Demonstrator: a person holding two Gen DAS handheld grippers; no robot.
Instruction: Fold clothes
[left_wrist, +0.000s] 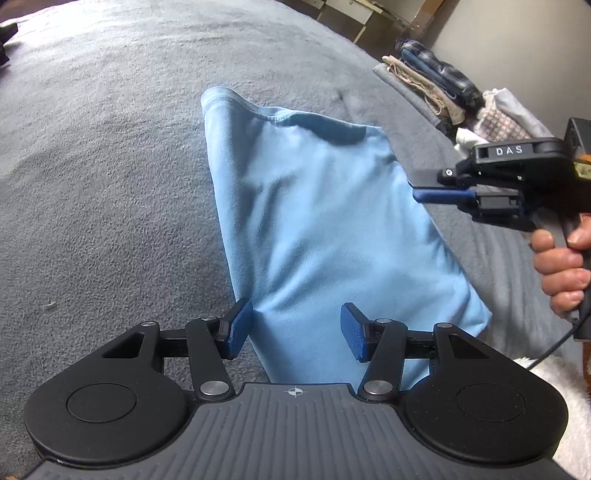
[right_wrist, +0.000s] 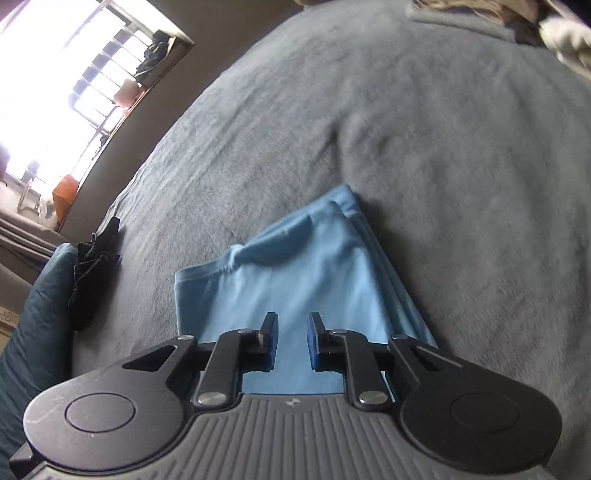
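A light blue garment (left_wrist: 325, 206) lies folded into a long panel on the grey blanket (left_wrist: 110, 166), its hemmed end at the far side. My left gripper (left_wrist: 295, 314) hovers open over the garment's near end, the left pad at the cloth's left edge, with nothing between the fingers. A hand (left_wrist: 561, 266) holds my right gripper (left_wrist: 417, 188) at the garment's right edge. In the right wrist view that gripper (right_wrist: 292, 325) is open with a narrow gap above the blue garment (right_wrist: 295, 266) and is not pinching it.
A stack of folded clothes (left_wrist: 432, 77) and a white heap (left_wrist: 506, 110) sit at the bed's far right. A dark crumpled cloth (right_wrist: 92, 269) and a teal cushion (right_wrist: 33, 332) lie at the blanket's (right_wrist: 406, 129) far edge, below a bright window (right_wrist: 74, 92).
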